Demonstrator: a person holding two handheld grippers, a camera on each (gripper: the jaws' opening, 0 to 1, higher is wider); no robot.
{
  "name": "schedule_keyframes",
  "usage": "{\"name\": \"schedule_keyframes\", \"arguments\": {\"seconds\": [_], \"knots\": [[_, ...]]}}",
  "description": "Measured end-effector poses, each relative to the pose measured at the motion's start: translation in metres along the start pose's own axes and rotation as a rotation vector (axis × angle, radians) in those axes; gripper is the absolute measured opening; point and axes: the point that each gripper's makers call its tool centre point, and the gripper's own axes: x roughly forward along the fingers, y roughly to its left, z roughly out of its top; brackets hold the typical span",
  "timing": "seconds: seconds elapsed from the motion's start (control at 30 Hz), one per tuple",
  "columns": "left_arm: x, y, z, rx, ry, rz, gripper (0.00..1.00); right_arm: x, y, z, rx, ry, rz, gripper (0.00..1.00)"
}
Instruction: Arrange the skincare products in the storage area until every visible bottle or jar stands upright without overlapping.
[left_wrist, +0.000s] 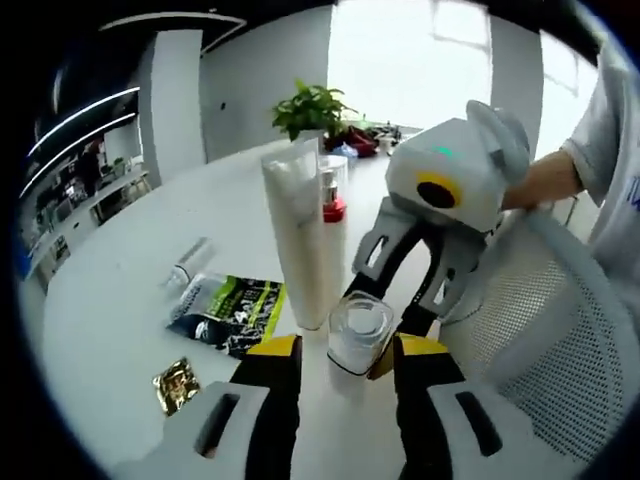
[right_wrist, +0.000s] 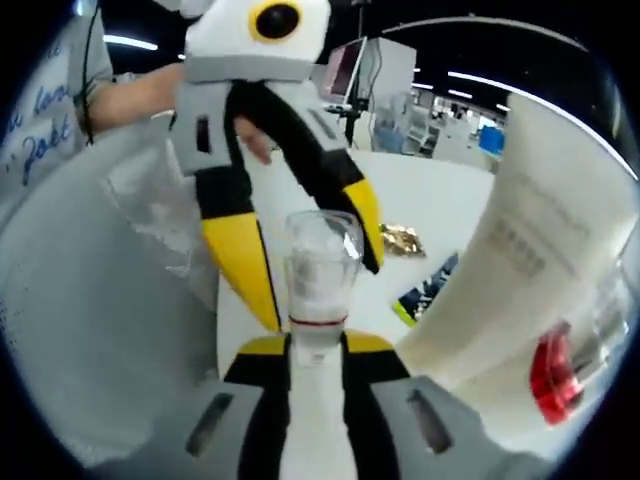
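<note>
Task looks partly done, judging from how things lie. In the left gripper view, going left to right across the white worktop (left_wrist: 120, 300): a small clear tube (left_wrist: 190, 262) lies flat at about 9 o'clock, a dark green-printed sachet (left_wrist: 230, 312) lies flat just beside it, and a gold foil packet (left_wrist: 177, 385) sits at 7 o'clock. Those 3 aren't upright; whether the sachets count I can't tell. The tall white tube (left_wrist: 300, 240) stands upright near centre, w/ a red-banded clear bottle (left_wrist: 333, 190) upright right behind it at 12 o'clock. A small clear jar (left_wrist: 358, 332) sits at 6 o'clock, slightly tilted.

Left gripper (left_wrist: 345, 362): jaws spread wide, the jar sitting btwn the tips, tips apparently touching it, not clamped. Right gripper (left_wrist: 380, 310) comes in from 3 o'clock, its tips down at the jar's far side.

Right gripper view: right gripper (right_wrist: 318, 350) jaws pressed close on a narrow clear piece, prob. the same jar edge-on, though I can't be sure.
</note>
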Motion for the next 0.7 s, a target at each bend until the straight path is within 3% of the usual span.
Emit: {"name": "schedule_keyframes", "arguments": {"seconds": [0.3, 0.53, 0.7], "knots": [[0.002, 0.000, -0.025, -0.003, 0.108, -0.022, 0.32, 0.000, 0.003, 0.001, -0.048, 0.007, 0.007, 0.19], [0.007, -0.002, -0.037, 0.007, 0.177, -0.042, 0.32, -0.002, -0.001, -0.002, -0.028, 0.022, 0.000, 0.19], [0.010, 0.002, -0.040, -0.001, 0.188, -0.032, 0.27, -0.007, -0.002, -0.003, 0.005, 0.038, -0.014, 0.19]]}}
